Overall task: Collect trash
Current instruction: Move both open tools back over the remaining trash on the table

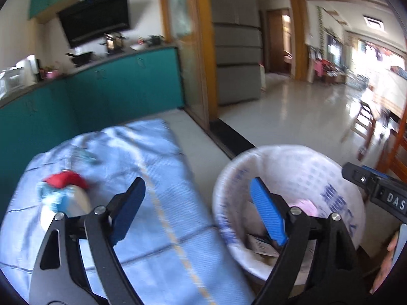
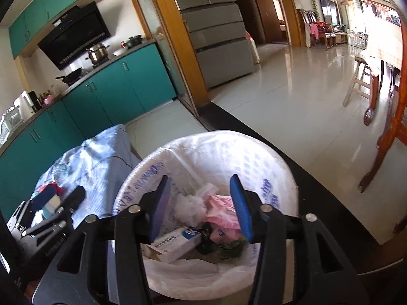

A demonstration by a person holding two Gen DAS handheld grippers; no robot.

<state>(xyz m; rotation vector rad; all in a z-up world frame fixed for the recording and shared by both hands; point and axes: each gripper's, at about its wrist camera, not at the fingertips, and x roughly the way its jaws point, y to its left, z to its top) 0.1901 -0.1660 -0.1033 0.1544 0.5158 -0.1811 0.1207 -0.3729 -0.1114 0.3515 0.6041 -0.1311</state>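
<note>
A bin lined with a white printed bag (image 2: pixel 203 157) stands on the floor just beside a surface draped in a pale blue cloth (image 1: pixel 142 152). Inside the bin lie a white carton (image 2: pixel 175 244), pink wrapping (image 2: pixel 221 211) and a clear crumpled bag. The remaining trash, a crumpled red, white and light-blue package (image 1: pixel 63 193), rests on the cloth, ahead and to the left of the left tool (image 1: pixel 197 211), which is nearer to it; its long axis appears to run toward that tool. The left tool's jaws stand wide and empty. The right tool (image 2: pixel 201 206) hangs over the bin, partly open, gripping nothing.
</note>
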